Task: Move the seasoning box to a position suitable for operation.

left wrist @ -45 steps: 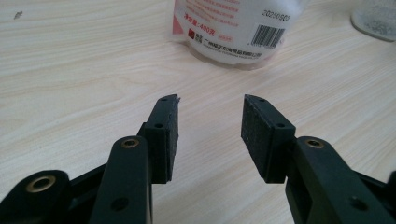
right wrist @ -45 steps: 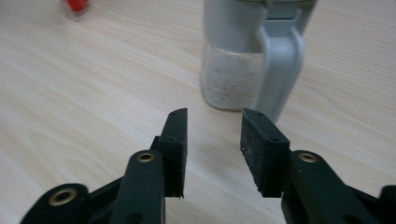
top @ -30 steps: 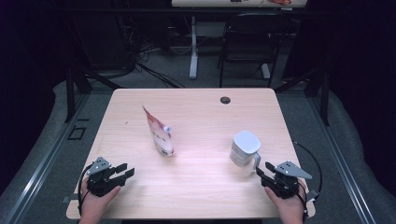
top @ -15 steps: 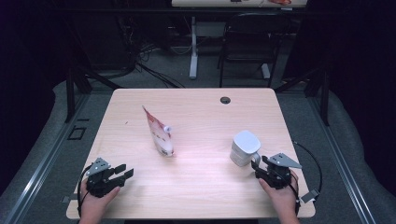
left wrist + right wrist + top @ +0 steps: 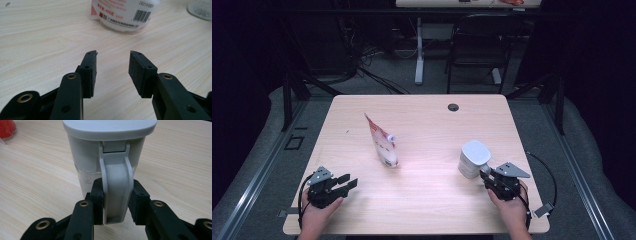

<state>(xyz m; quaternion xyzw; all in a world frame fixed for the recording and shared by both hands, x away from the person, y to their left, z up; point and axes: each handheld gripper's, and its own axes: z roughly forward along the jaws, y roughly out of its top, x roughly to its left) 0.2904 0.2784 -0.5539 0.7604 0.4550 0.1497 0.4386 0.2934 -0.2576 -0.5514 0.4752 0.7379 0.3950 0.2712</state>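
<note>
While its jaws have just been closing, right gripper (image 5: 115, 202) clamps the handle (image 5: 116, 187) of the grey lidded jug (image 5: 473, 159) at the table's (image 5: 422, 200) right, left gripper (image 5: 346, 183) open, empty, refill pouch (image 5: 383, 142) mid-table.

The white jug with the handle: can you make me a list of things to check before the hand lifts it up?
1. Right gripper around the handle of the white jug: ok, one pad sits on each side; its jaws have just been closing.
2. Pads squeezing the handle firmly: cannot tell, they look to be touching it, but how tightly is unclear.
3. Jug standing upright on the table: ok.
4. Lid on the jug: ok, it sits on top; whether it is latched, cannot tell.
5. Room around the jug: ok, the refill pouch stands well apart.
6. Left gripper out of the way: ok, open, nothing between its jaws.
</note>
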